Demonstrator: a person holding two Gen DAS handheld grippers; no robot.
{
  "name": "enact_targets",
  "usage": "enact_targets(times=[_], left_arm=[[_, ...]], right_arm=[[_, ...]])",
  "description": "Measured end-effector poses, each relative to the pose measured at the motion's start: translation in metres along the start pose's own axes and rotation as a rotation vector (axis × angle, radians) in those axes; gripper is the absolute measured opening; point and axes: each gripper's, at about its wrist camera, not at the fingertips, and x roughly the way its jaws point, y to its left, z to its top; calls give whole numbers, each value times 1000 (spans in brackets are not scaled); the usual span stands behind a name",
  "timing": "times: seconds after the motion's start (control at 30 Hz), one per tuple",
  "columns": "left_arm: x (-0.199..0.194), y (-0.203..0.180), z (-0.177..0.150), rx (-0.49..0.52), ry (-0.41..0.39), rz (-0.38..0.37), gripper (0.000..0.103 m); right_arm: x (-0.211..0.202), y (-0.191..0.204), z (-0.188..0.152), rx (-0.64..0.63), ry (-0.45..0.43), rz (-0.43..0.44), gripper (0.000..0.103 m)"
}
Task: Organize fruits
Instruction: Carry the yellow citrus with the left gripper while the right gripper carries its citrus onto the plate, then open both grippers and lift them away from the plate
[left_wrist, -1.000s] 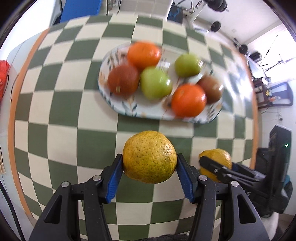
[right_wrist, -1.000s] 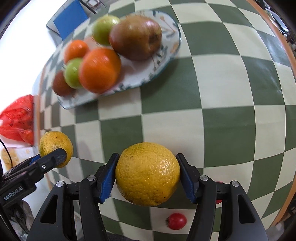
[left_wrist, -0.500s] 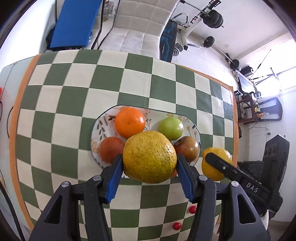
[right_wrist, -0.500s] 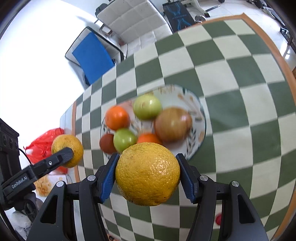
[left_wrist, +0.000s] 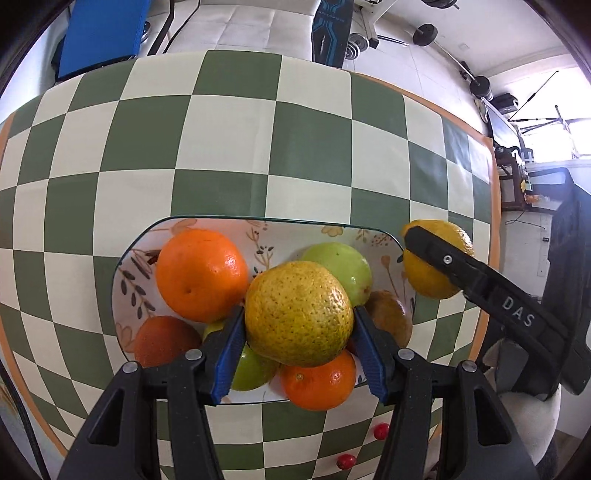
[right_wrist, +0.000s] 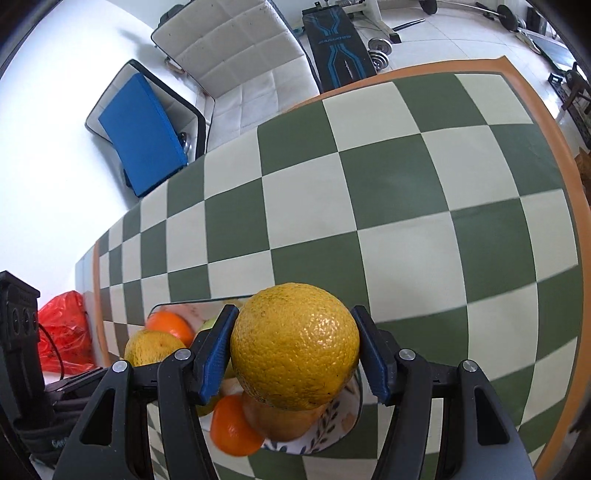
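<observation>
My left gripper (left_wrist: 298, 328) is shut on a yellow-green orange (left_wrist: 298, 312) and holds it over the patterned plate (left_wrist: 207, 225). The plate carries oranges (left_wrist: 201, 273), green apples (left_wrist: 341, 264) and brownish fruit (left_wrist: 391, 314). My right gripper (right_wrist: 294, 350) is shut on a yellow orange (right_wrist: 294, 345) above the plate's right part (right_wrist: 332, 424). In the left wrist view the right gripper (left_wrist: 436, 254) with its orange (left_wrist: 428, 277) hangs at the plate's right end. In the right wrist view the left gripper's orange (right_wrist: 153, 347) shows at the left.
The table has a green and cream checked cloth (left_wrist: 258, 147) with an orange border. Two small red fruits (left_wrist: 380, 430) lie near its front edge. A red bag (right_wrist: 66, 328) sits off the left end. A blue pad (right_wrist: 140, 129) and gym gear lie beyond the table.
Both grippers, still holding their oranges, have moved forward and down over the plate. The plate now lies right under the fingers in both views.
</observation>
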Motion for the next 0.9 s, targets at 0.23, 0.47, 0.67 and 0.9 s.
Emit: enact_targets(times=[0.23, 0.47, 0.67, 0.9], left_arm=[[10, 13, -6, -33, 42, -14, 55], [4, 10, -10, -26, 46, 18, 55], [-15, 10, -17, -19, -11, 36, 55], [-41, 8, -27, 12, -144, 144, 90]], right_arm=[[24, 7, 0, -40, 59, 37, 64], [28, 9, 0, -63, 86, 50, 71], [28, 9, -1, -71, 108, 27, 77], [3, 14, -16, -98, 19, -98, 96]])
